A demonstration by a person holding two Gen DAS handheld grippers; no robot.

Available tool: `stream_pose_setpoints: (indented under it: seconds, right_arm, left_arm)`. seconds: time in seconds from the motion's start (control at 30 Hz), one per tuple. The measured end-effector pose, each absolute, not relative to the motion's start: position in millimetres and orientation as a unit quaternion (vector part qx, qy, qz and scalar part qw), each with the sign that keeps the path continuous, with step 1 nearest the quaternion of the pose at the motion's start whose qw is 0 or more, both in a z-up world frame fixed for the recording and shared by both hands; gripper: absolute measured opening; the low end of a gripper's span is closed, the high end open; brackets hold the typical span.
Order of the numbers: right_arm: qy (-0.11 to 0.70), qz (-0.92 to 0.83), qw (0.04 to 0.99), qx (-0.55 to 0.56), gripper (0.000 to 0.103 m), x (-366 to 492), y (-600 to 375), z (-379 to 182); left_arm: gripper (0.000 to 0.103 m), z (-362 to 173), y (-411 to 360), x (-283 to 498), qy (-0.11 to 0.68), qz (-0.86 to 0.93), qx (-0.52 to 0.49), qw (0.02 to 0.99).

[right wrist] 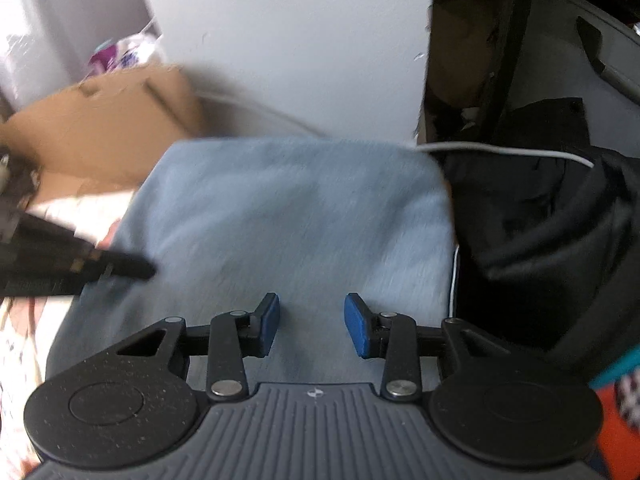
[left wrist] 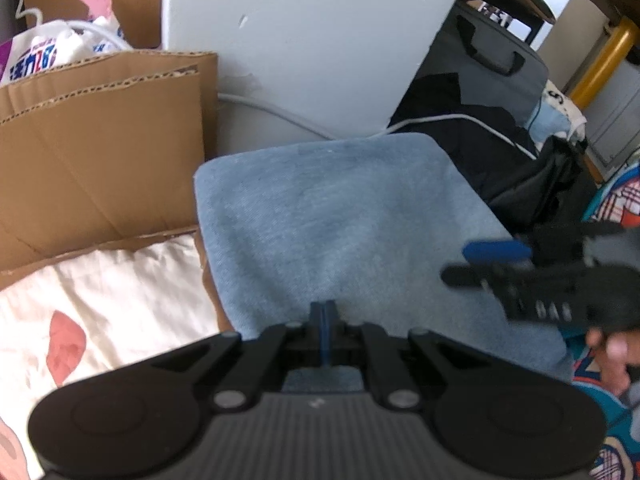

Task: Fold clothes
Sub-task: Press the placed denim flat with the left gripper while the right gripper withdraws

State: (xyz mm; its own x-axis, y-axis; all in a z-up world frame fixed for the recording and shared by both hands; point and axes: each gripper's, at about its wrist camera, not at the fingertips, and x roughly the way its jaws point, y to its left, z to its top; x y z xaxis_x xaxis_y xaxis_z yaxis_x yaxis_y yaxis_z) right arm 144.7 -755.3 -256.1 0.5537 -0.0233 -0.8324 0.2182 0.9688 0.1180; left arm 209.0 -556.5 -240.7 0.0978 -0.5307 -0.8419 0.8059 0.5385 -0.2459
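Note:
A folded light blue garment (left wrist: 340, 208) lies as a flat rectangle in front of both grippers; the blurred right wrist view shows it (right wrist: 300, 208) too. My left gripper (left wrist: 325, 312) is shut, pads pressed together over the garment's near edge, with no cloth visibly pinched. From the right wrist view its black tip (right wrist: 148, 270) reaches in from the left onto the cloth. My right gripper (right wrist: 312, 320) is open above the garment's near part, nothing between its blue pads (right wrist: 358, 328). It enters the left wrist view from the right (left wrist: 456, 262), held by a person's hand (left wrist: 612, 348).
Flattened cardboard (left wrist: 100, 140) stands left of the garment, with a cream cloth with pink print (left wrist: 100, 300) below it. A white panel (left wrist: 312, 40) rises behind, a white cable (left wrist: 280, 114) along its foot. Black clothing (left wrist: 480, 132) and a grey bag (left wrist: 492, 56) crowd the right.

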Motion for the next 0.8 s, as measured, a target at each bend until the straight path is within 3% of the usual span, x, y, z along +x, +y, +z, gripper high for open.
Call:
stream_pose_setpoints:
  seconds: [0.5,0.8]
  right_arm:
    - [0.457,-0.099,0.877,0.113,0.043,54.9,-707.5,-252.8]
    - [0.411,-0.166,0.878,0.178,0.043,-4.5,-697.6,-241.9]
  left_arm:
    - [0.003,-244.8,-553.5,211.8,0.486,-0.47,0.142,0.723]
    - [0.003,-245.7,-553.5,211.2,0.482,-0.473,0.149,0.722]
